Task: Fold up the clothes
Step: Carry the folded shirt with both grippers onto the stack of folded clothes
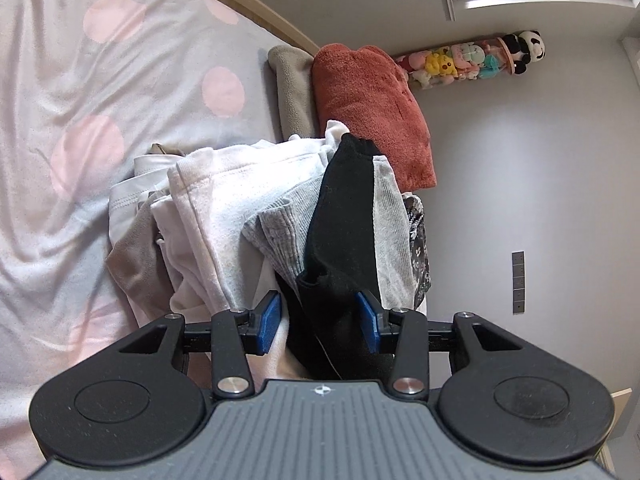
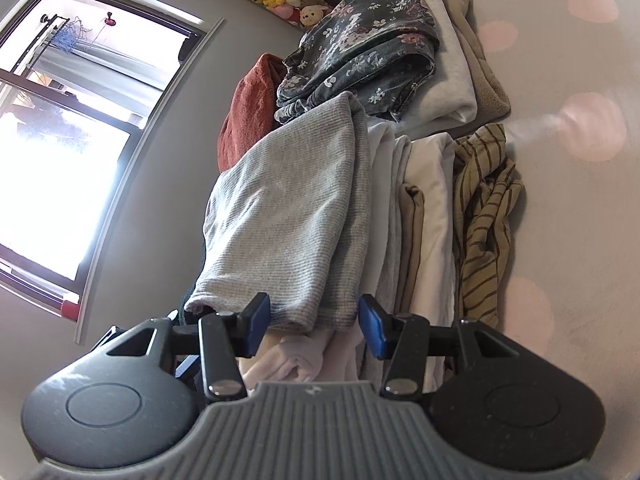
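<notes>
Pile of clothes (image 1: 240,208) heaped on the polka-dot bedsheet (image 1: 80,120), against the wall side of the bed. Topmost items: black garment (image 1: 344,220) and grey ribbed knit top (image 2: 288,216), both draped over white and cream pieces.

Left gripper (image 1: 320,322): jaws wide apart, blue pads either side of the lower fold of the black garment; no clamping visible, nothing held. Right gripper (image 2: 314,322): jaws likewise wide apart, straddling the near hem of the grey ribbed knit top, nothing held.

Handling, as judged: light, soft, limp fabric throughout; no stiffness, no fragility. Ribbed knit likely stretchy and grippy against the pads; black garment smoother, possibly prone to slipping. Tendency to drag neighbouring layers when lifted.

Recommended grip: hem or corner edge, single layer only, near the pads. Avoid a bulk pinch through several garments.

Orientation: grey ribbed knit top elongated, long axis running away from the right gripper toward the floral-print garment (image 2: 360,40), near hem toward the camera. Black garment long axis likewise directed away from the left gripper, far end raised toward the rust-red blanket (image 1: 372,108).
</notes>
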### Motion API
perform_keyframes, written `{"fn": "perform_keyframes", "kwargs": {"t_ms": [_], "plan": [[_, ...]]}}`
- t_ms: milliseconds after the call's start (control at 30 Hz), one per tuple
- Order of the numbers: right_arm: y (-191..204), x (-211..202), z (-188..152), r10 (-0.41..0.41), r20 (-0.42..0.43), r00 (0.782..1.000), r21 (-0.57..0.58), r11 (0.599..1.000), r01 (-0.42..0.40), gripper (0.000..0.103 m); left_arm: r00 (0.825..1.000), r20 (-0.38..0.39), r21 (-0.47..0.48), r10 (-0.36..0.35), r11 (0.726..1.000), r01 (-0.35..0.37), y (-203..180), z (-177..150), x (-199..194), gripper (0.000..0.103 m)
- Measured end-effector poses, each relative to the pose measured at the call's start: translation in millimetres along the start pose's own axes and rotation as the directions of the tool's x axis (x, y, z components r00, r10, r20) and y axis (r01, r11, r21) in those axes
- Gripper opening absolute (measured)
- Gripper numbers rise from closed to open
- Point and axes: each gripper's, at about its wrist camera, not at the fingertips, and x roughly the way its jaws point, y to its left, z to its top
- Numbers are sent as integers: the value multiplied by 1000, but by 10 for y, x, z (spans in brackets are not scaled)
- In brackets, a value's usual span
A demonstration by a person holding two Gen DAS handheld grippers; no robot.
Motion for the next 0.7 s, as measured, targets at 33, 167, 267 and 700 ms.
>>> {"fn": "perform_keyframes", "kwargs": {"t_ms": [33,167,267,700], "plan": [[3,1,0,0,0,1000,-1,1000,0,53,1000,-6,-9,-1,1000,1,1,-6,0,38],[16,-10,16,3,2,1000,-5,1000,-3,53,1000,-11,-3,-14,1000,14,-44,-35,-73,38],[21,-6,24,3,2,1000,-6,1000,-3,54,999,-31,-24,-32,999,31,-52,-56,-87,38],[1,-29,31,30,7,1000,27,999,-31,57,1000,13,-45,15,999,-14,138,-2,133,38]]}}
